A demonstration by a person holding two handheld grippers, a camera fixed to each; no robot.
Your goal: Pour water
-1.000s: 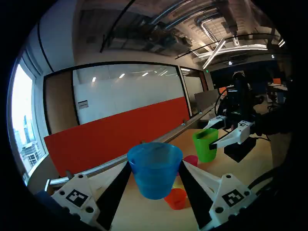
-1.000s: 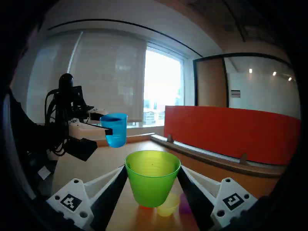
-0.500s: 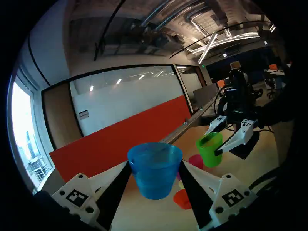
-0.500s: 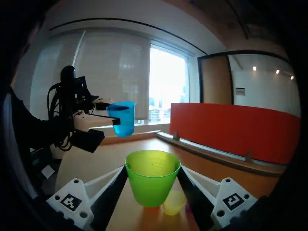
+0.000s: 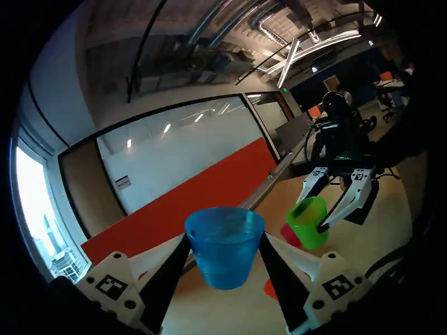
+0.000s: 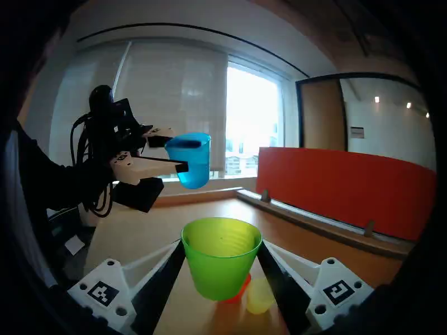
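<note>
My left hand-held gripper [image 5: 224, 241] was clamped on the blue cup [image 5: 224, 262], held high above the table [image 6: 134, 234] so it could tip. My right hand-held gripper [image 6: 221, 245] clamped the green cup [image 6: 222, 271], upright and lower, ready, I judged, to receive water.

My left gripper [image 5: 224, 241] sits at the bottom centre of the left gripper view, both fingers clamped on the sides of the blue cup [image 5: 224, 259]. In the right gripper view it is at middle left, fingers pointing right (my dark sleeve [image 6: 42, 187] trails off behind it toward the left edge). My right gripper [image 6: 222, 251] squeezes the green cup [image 6: 220, 271] the same way, bottom centre. In the left gripper view it hangs at middle right, fingers slanting down and leftward.
</note>
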